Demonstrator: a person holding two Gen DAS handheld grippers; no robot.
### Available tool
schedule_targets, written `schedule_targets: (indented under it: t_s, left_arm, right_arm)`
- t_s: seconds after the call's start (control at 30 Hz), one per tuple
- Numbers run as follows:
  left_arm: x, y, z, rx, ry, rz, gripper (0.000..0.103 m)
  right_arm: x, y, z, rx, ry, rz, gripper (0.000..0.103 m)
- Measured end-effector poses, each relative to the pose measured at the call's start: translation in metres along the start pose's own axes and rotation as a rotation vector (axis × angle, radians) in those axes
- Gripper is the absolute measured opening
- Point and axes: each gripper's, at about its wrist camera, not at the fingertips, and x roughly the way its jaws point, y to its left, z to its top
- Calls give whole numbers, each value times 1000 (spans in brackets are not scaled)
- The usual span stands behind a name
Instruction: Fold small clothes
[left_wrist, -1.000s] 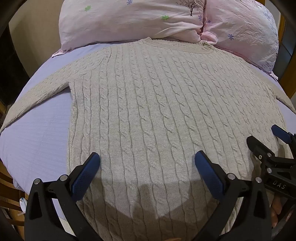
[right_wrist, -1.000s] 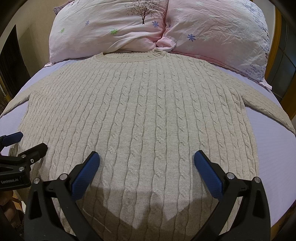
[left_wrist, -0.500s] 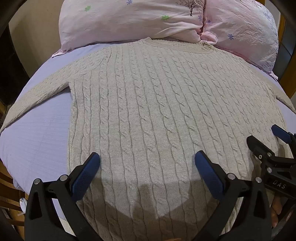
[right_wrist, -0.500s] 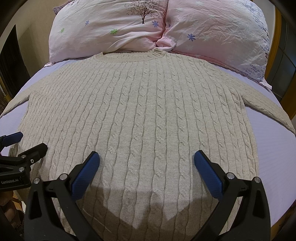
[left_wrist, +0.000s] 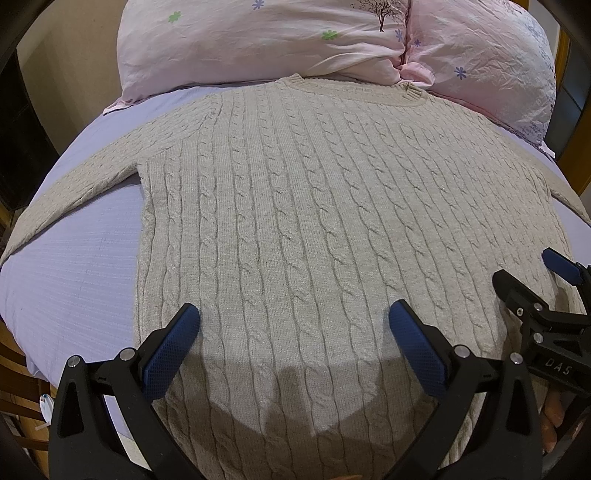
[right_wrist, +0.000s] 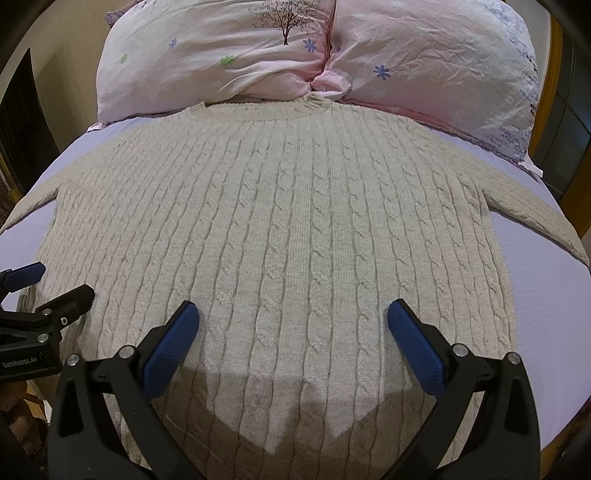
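A beige cable-knit sweater lies spread flat on the lilac bedsheet, sleeves stretched out to both sides and its collar just below two pink pillows. The left gripper and right gripper both hover above the sweater's lower part, side by side, fingers spread wide apart and holding nothing.

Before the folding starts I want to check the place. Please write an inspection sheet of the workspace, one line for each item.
Surface: bed sheet, lilac, smooth.
Job's things: sweater, beige cable knit, flat, unfolded, sleeves spread, collar toward the pillows.
Clutter: nothing seen.
Grippers: left gripper and right gripper open, above the sweater's lower part, holding nothing.
Cables: nothing seen.
Surroundings: two pink pillows at the head; wooden bed frame on the right.
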Motion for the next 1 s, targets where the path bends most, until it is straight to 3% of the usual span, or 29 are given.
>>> schedule_targets:
  t_s: [0.7, 0.93, 1.0]
  left_arm:
    - [4, -1, 3, 5, 22, -2, 102]
    - [3, -1, 2, 6, 19, -3, 102]
    - [2, -1, 2, 12, 3, -11, 102]
  right_arm:
    - [9, 0, 7, -1, 109, -2, 101]
    - [6, -5, 4, -75, 46, 69, 101]
    - [-5, -32, 9, 2, -9, 110, 95]
